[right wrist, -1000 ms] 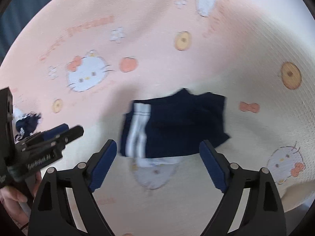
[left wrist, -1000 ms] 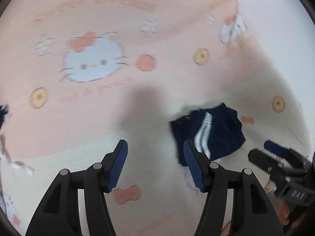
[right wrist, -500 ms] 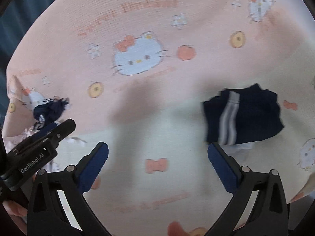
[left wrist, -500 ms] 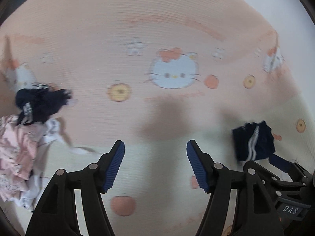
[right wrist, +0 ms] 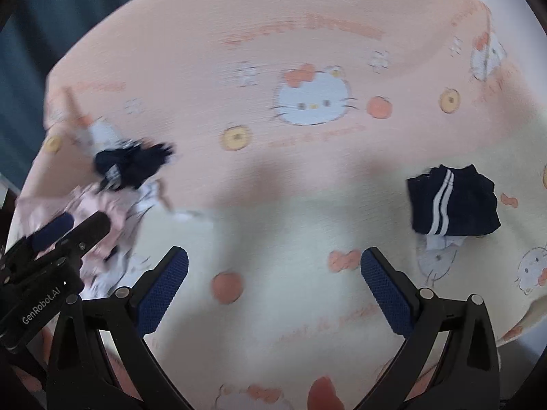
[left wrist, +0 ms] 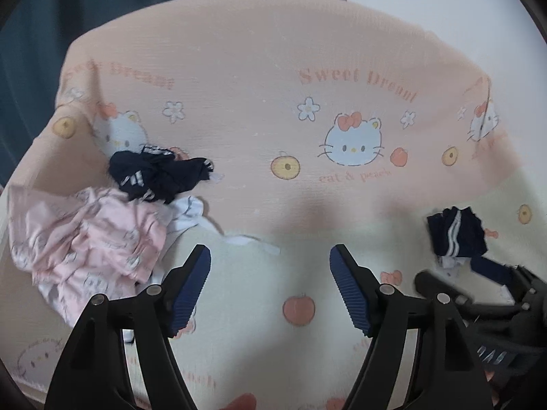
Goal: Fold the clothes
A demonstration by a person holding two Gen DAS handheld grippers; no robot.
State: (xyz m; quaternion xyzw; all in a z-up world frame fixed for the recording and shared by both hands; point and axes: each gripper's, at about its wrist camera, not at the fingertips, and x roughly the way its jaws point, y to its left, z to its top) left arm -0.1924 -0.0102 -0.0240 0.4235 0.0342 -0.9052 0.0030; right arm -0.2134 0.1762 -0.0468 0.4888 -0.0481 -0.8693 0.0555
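Observation:
A folded navy garment with white stripes (left wrist: 456, 235) (right wrist: 453, 201) lies flat at the right of the bed. At the left sits a heap of unfolded clothes: a crumpled navy piece (left wrist: 157, 176) (right wrist: 131, 165) on top of a pink printed garment (left wrist: 85, 239) (right wrist: 106, 212) with white cloth beside it. My left gripper (left wrist: 270, 285) hovers open over the blanket between the heap and the folded piece, holding nothing. My right gripper (right wrist: 273, 285) is open and empty too, above the blanket's middle. Each gripper shows at the edge of the other's view.
A pink and cream cartoon-cat blanket (left wrist: 273, 68) (right wrist: 273, 205) covers the whole bed. A dark teal curtain (left wrist: 51, 17) hangs behind at the left and a white wall (left wrist: 444, 7) at the right. The bed's right edge drops off past the folded garment.
Both grippers have swung left, away from the folded navy garment, which slid to the right of both views. The heap of unfolded clothes has come into view at the left.

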